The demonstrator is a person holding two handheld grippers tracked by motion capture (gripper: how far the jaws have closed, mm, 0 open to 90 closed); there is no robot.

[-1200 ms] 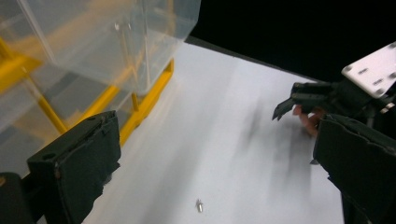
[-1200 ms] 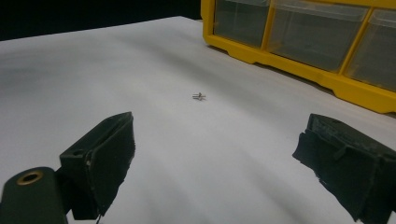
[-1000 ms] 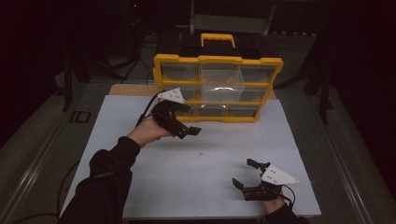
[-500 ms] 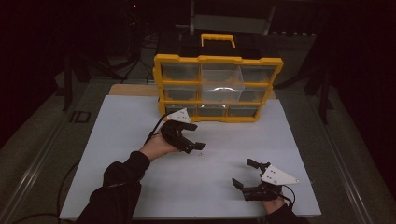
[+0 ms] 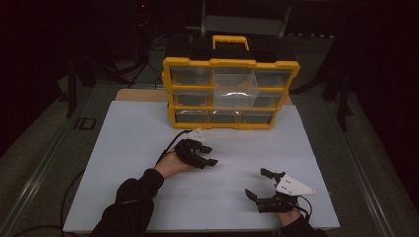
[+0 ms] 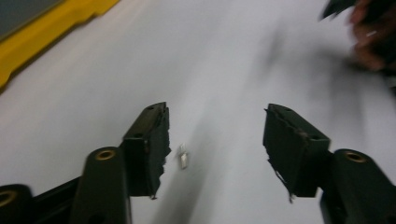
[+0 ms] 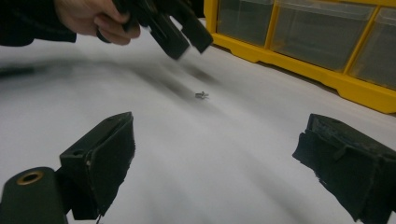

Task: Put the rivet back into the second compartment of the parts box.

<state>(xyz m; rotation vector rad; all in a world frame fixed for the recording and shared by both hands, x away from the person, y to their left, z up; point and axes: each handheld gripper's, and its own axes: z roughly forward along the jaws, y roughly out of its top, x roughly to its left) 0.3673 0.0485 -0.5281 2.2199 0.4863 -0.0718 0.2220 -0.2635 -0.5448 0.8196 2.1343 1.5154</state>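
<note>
- Here, a tiny pale metal part is seen on the white tabletop, between the left hand-held gripper's parted jaws.
- The yellow organizer is stood beyond that part; the right hand-held gripper is held wide apart, empty.

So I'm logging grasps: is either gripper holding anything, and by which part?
Nothing is held. The left gripper is open over a small metal part on the table; the right gripper is open too.
</note>
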